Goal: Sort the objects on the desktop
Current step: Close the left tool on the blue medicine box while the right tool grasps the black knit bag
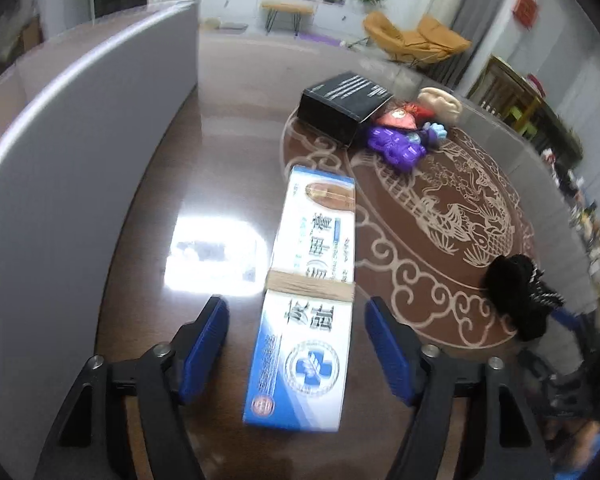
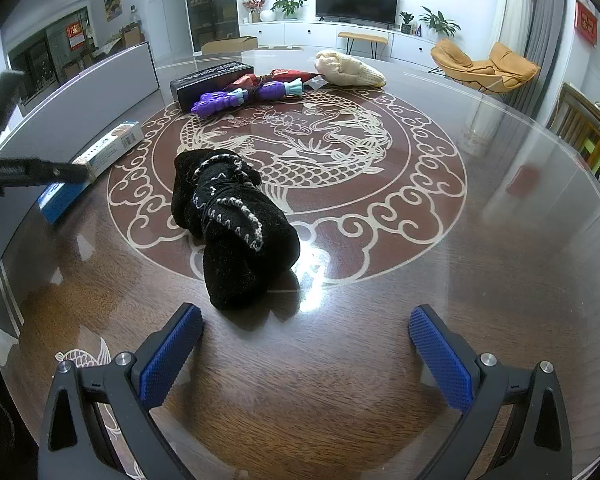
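Note:
A long blue-and-white box (image 1: 308, 300) with a tan band lies flat on the glossy wooden table (image 1: 220, 184). My left gripper (image 1: 298, 312) stands open astride its near half, blue pads clear of both sides. The same box (image 2: 100, 156) shows at the left of the right wrist view, partly behind the left gripper's dark body. A black knitted sock bundle (image 2: 232, 224) lies just beyond my right gripper (image 2: 306, 326), which is open with nothing between its fingers. The bundle (image 1: 516, 296) also appears at the right of the left wrist view.
Far across the table sit a black box (image 2: 212, 80), purple toys (image 2: 236, 98), a red item (image 1: 400, 116) and a cream object (image 2: 350, 68). A grey panel (image 1: 80, 140) stands upright along the table's left side. The table's round inlay (image 2: 340, 148) fills the middle.

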Available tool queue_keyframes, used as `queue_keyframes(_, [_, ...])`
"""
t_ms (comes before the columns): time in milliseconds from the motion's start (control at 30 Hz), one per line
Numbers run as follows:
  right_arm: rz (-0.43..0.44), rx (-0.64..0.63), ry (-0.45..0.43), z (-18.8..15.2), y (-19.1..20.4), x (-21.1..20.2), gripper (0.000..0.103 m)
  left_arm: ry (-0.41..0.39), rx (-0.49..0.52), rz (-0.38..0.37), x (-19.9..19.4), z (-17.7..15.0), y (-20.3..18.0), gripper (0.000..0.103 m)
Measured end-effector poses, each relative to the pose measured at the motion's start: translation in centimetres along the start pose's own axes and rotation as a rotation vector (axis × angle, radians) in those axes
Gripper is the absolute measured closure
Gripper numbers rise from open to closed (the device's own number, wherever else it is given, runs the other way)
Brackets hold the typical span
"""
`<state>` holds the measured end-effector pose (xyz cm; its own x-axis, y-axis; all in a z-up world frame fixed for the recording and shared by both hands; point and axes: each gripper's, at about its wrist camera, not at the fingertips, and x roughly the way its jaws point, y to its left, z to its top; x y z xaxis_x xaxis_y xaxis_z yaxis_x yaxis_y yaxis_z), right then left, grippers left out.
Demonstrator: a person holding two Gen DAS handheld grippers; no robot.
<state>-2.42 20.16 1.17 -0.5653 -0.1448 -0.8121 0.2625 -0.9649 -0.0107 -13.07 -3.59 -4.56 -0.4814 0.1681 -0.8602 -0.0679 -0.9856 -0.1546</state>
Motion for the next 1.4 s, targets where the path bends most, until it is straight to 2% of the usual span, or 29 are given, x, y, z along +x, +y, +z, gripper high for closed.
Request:
queue_keyframes(33, [0.000, 0.000, 0.000, 0.0, 0.0, 0.0, 0.000, 0.005, 0.017, 0.016, 0.4, 0.0, -0.4, 0.015])
queue_keyframes(100, [0.000, 0.000, 0.000, 0.0, 0.0, 0.0, 0.000, -0.002, 0.074, 0.051, 1.1, -0.1, -1.5, 0.001])
queue_keyframes(133, [0.000, 0.000, 0.000, 0.0, 0.0, 0.0, 0.000, -0.001, 0.101, 0.070, 1.4, -0.1, -2.0, 0.000])
queue_keyframes(167, [0.000, 0.000, 0.000, 0.0, 0.0, 0.0, 0.000, -0.006, 0.137, 0.099, 1.7, -0.3, -2.6, 0.000])
queue_keyframes(267, [0.000, 0.000, 0.000, 0.0, 0.0, 0.0, 0.000, -0.061, 0.158, 0.080, 1.9, -0.6, -2.8, 0.000])
queue_keyframes(1400, [0.000, 0.000, 0.000, 0.0, 0.0, 0.1, 0.000, -0.072, 0.152, 0.079, 1.7, -0.9, -2.6, 0.000])
